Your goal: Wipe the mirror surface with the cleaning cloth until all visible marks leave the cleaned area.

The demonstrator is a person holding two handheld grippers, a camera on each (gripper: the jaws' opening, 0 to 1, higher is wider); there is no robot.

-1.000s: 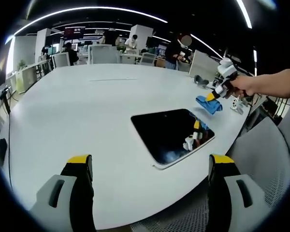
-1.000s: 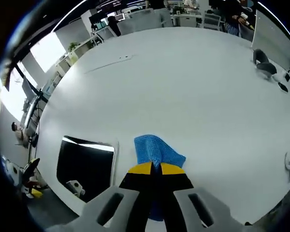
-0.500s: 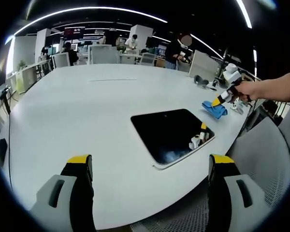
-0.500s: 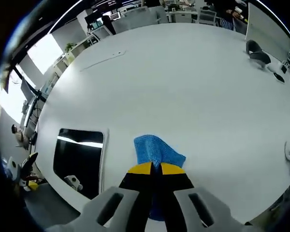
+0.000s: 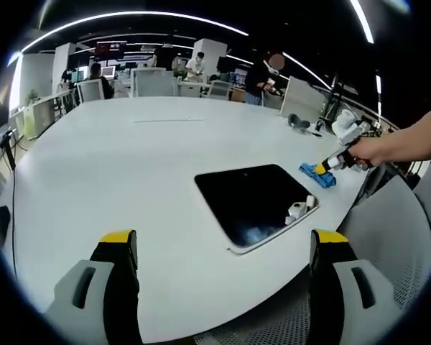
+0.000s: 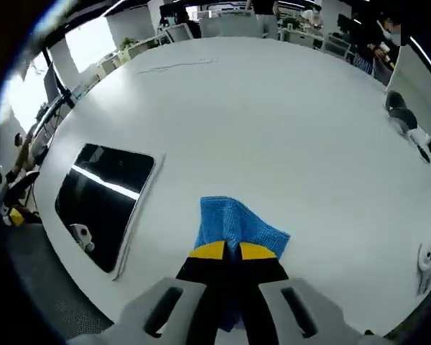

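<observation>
A dark rectangular mirror (image 5: 253, 200) with a pale frame lies flat near the front right edge of the white table (image 5: 115, 165); in the right gripper view the mirror (image 6: 100, 198) sits to the left. My right gripper (image 6: 228, 251) is shut on the blue cleaning cloth (image 6: 233, 224), which rests low at the table surface to the right of the mirror and apart from it. From the left gripper view, the right gripper (image 5: 325, 167) and blue cloth (image 5: 317, 175) sit just beyond the mirror's right corner. My left gripper (image 5: 223, 241) hangs open above the near table edge, nothing between its fingers.
A grey mesh chair (image 5: 388, 237) stands at the table's right side. Small devices and a dark object (image 6: 402, 122) lie on the far right of the table. Office desks, chairs and people fill the background behind the table.
The right gripper has carried the cloth down and to the right, away from the mirror's corner, lower toward the table. The left gripper has stayed still and open.
</observation>
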